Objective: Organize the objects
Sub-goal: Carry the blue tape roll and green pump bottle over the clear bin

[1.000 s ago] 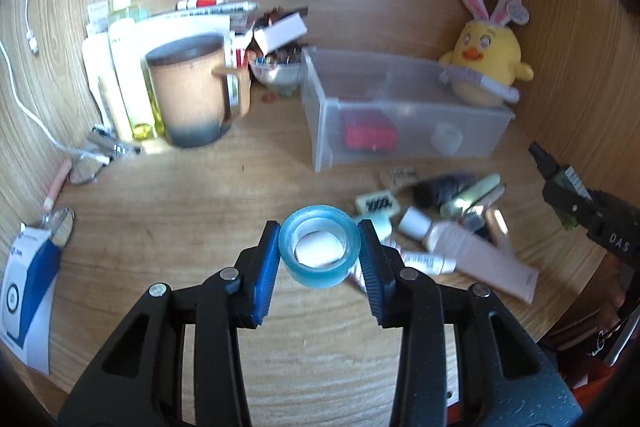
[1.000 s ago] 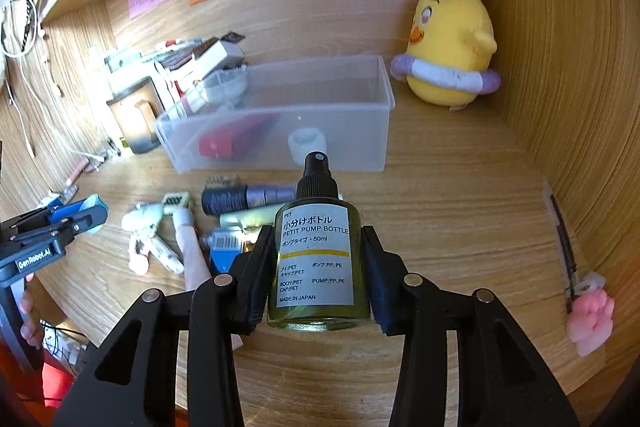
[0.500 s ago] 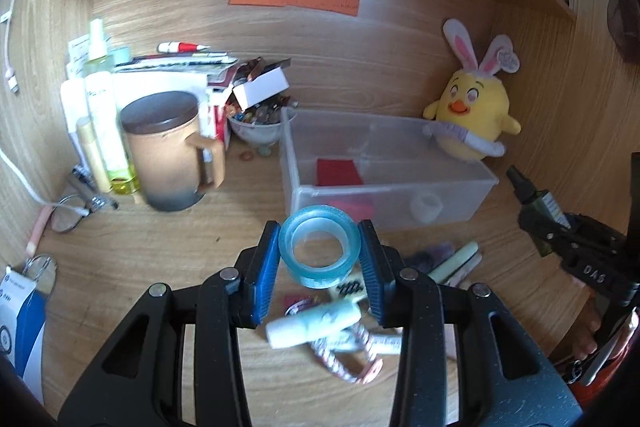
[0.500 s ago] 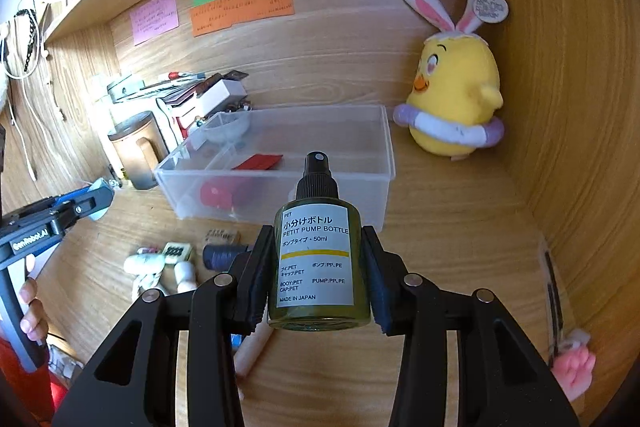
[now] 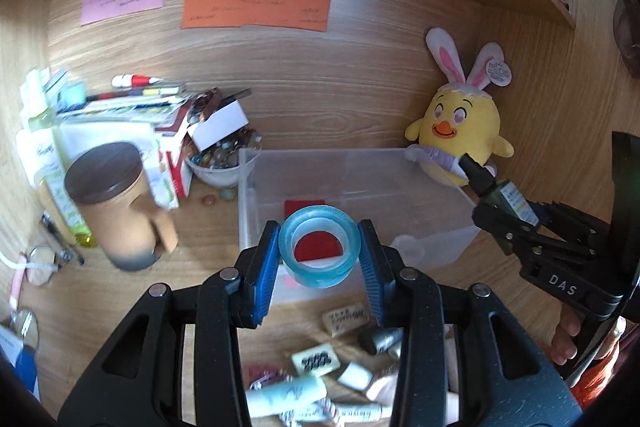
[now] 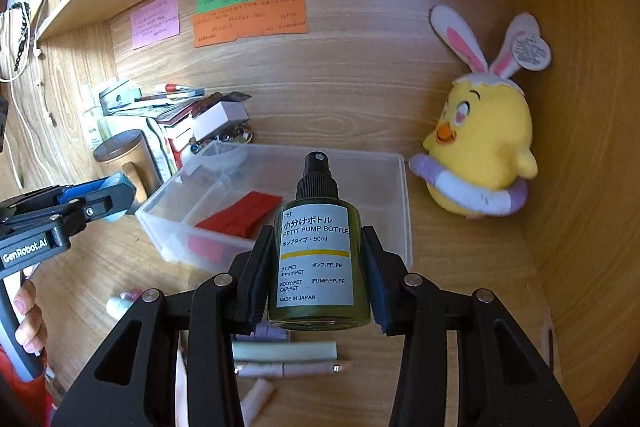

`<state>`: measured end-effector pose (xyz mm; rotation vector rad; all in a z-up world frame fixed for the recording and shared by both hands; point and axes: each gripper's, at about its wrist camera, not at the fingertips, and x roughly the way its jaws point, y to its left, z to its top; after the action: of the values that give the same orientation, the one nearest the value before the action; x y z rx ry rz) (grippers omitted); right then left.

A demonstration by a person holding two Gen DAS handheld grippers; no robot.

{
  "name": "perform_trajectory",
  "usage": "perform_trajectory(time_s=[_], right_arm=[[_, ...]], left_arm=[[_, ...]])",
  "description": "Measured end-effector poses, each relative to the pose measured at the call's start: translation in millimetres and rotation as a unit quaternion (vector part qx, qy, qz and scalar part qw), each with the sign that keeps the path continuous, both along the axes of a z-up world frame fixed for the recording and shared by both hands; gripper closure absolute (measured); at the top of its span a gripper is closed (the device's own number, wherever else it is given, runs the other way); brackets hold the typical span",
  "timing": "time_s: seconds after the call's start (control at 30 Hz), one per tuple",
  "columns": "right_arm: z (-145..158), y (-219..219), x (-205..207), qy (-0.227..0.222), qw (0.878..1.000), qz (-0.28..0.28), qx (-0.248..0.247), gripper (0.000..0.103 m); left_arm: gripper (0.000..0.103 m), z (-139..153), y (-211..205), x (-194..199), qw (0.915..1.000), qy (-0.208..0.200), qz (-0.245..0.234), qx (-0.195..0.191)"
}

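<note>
Blue-padded, your left gripper (image 5: 319, 254) is pinching a roll of translucent blue tape (image 5: 319, 251), both pads pressing flat against the roll's sides, ring opening facing the camera. You are holding it just in front of and above the near wall of the clear plastic bin (image 5: 256, 203), with a red item (image 5: 318, 245) on the bin floor showing through the ring. Your right gripper (image 6: 318, 259) is clamping an olive-green pump bottle (image 6: 318, 251), upright, black spray head on top, white label reading PETIT PUMP BOTTLE facing the lens; both pads are sitting against the bottle's sides. You are carrying it in front of the bin's near right part, seen in the right wrist view. Below the grippers, loose tubes and small cosmetics (image 5: 308, 391) are lying scattered on the wooden desk (image 5: 120, 291) in front of the bin. A brown lidded mug (image 5: 116, 203) is standing left of the bin, and a yellow chick plush with rabbit ears (image 6: 480, 147) is sitting at the bin's right, near the back wall. Pink, green and orange paper notes (image 5: 256, 7) are sticking to the back panel. Your fingers are showing on each gripper handle at the frame edges.
</note>
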<state>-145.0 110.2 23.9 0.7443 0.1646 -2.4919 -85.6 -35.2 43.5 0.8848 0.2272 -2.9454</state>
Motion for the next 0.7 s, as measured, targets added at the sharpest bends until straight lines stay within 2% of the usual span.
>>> perform_trajectory(time_s=[0.07,0.33,0.47,0.7], right_arm=[[3.0,-3.4,-7.6,0.000,1.000,-0.001,0.000,0.065],[10.9,-16.9,-36.3,0.000,1.000,-0.002,0.016,0.065],[7.3,-21.8,-54.2,-0.010,1.000,-0.004,0.028,0.065],[-16.2,-25.8,-76.3,-0.043,0.998,-0.007,0.043,0.065]], left_arm=[[0.065,3.2,0.5,-10.8,1.0000,0.000,0.002,-0.008],[0.065,7.2,-0.8,-47.6,0.9996,-0.020,-0.017,0.007],[0.065,-1.9,1.7,-69.2,0.9981,-0.049,-0.031,0.018],[0.065,-26.4,9.2,-101.0,0.9932,-0.102,-0.047,0.029]])
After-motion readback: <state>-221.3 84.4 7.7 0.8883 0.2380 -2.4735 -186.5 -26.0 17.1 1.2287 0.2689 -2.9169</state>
